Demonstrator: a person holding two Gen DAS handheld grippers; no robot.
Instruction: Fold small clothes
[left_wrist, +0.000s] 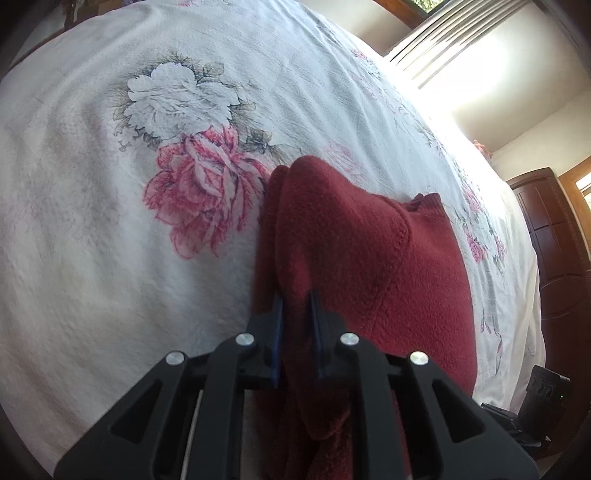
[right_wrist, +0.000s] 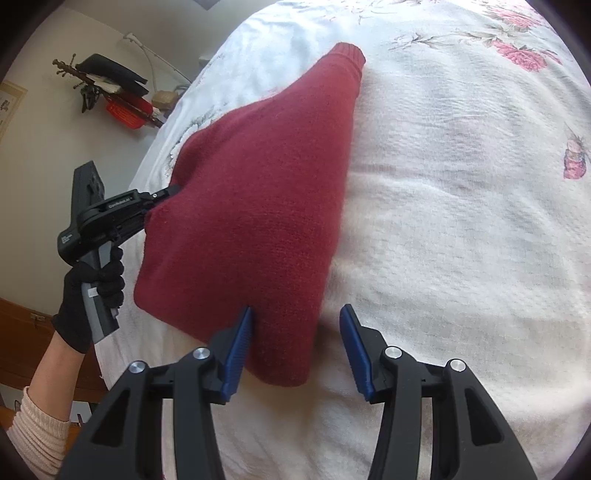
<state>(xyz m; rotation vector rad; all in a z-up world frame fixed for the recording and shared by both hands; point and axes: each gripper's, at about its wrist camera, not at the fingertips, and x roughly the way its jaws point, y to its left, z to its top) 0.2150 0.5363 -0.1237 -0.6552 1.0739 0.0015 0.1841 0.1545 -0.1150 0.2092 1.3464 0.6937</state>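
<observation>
One gloved hand (right_wrist: 96, 291) grips the handle of the left gripper (left_wrist: 296, 301), whose two blue fingers (left_wrist: 277, 314) are clamped together on a raised fold of the single dark red sweater (right_wrist: 255, 206). The sweater lies folded on the white floral bedspread (right_wrist: 461, 240), its one visible ribbed cuff (right_wrist: 349, 55) pointing away. The right gripper (right_wrist: 295, 314) hovers with its two fingers spread apart, the sweater's near corner lying between them.
</observation>
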